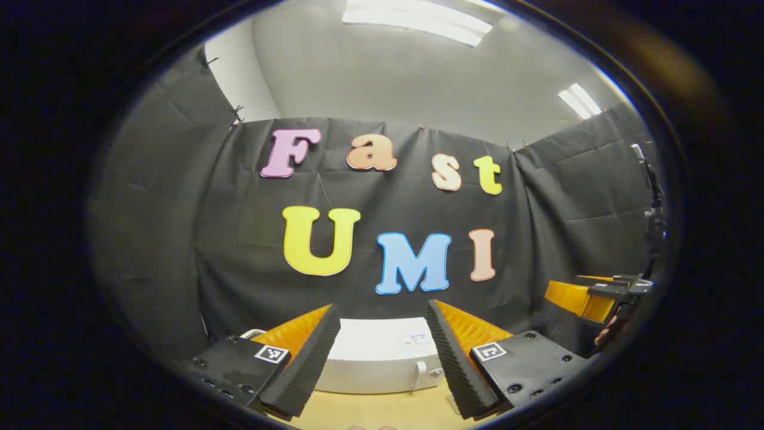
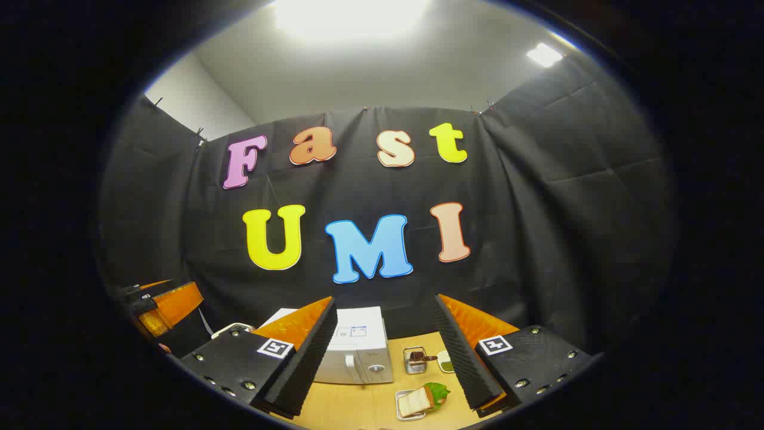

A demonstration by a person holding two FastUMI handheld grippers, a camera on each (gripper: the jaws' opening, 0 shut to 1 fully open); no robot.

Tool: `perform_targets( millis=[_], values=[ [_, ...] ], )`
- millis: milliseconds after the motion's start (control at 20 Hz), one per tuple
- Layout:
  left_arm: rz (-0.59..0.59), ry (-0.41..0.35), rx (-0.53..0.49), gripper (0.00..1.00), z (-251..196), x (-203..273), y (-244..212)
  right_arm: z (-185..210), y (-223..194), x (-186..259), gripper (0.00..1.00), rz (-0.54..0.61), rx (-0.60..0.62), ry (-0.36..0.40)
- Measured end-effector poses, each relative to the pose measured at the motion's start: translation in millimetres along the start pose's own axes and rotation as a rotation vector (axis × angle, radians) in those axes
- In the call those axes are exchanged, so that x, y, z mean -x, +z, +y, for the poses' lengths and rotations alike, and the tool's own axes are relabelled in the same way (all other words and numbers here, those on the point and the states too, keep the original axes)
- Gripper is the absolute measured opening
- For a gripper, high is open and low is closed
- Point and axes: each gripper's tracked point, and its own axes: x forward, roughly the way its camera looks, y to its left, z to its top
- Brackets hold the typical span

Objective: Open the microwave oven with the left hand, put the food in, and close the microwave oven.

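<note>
In the left gripper view, the left gripper is hovering released, its two fingers spread wide with nothing between them. Straight ahead of it and lower down, the boxy white microwave oven is sitting on the pale wooden desk, framed in the gap between the fingers but well apart from them. Its door looks closed, with a white handle standing toward the right side of its front. Far off to the right of this gripper, the right gripper is hanging in the air, held by a hand.

In the right gripper view, the right gripper is also standing open and holding nothing. The microwave oven is lying ahead and slightly left of its fingers. Below and nearer, a slice of toast with a green leaf on a small white tray — the food — is resting on the desk just inside the right finger. Beyond it are a small wire basket and a little dish of something green. The left gripper is showing at the far left.

The task seems to be at its very start — the opening step is still not begun. The next move is likely calling for the left gripper to be lowering and reaching forward to the handle, closing on it squarely, then pulling along the door's swing.
</note>
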Motion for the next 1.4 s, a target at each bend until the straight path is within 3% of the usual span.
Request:
perform_targets(
  millis=[50, 100, 250, 350, 400, 500, 800, 950, 1100, 1150, 1350, 1400],
  values=[
    [0.001, -0.008, 0.015, 0.94, -2, -2, -2, -1, 2, -1, 0.97, -0.006, 0.004, -0.001],
    [-0.002, -0.010, 0.029, 0.96, -3, -5, 0, -1, 2, -1, 0.93, -0.010, 0.008, -0.001],
    [-0.003, -0.005, 0.058, 0.96, -11, -15, -4, -9, -3, -8, 0.97, 0.015, 0.020, 0.007],
    [-0.003, -0.008, 0.040, 0.94, -20, -21, -4, -16, -1, -13, 0.97, 0.013, 0.022, 0.007],
    [-0.006, -0.003, 0.029, 0.99, -23, -24, -3, -20, -2, -17, 0.93, 0.015, 0.021, 0.007],
    [-0.027, 0.010, 0.034, 0.96, -31, -29, -2, -25, -2, -23, 0.97, 0.011, 0.018, 0.021],
    [-0.048, 0.049, 0.019, 0.94, -58, -45, -15, -44, -8, -42, 0.97, 0.025, 0.009, 0.056],
    [-0.018, 0.061, 0.008, 0.99, -71, -56, -38, -54, -16, -51, 0.97, 0.038, 0.006, 0.071],
    [0.037, 0.059, 0.018, 0.96, -84, -71, -75, -67, -29, -55, 0.93, 0.061, 0.028, 0.069],
    [0.045, 0.062, 0.015, 0.94, -86, -76, -87, -70, -33, -57, 0.97, 0.068, 0.033, 0.071],
    [0.115, 0.019, 0.010, 0.96, -109, -97, -140, -83, -48, -64, 0.94, 0.106, 0.043, 0.075],
    [0.129, 0.020, 0.005, 0.96, -111, -103, -151, -86, -50, -66, 0.97, 0.112, 0.041, 0.076]
  ],
)
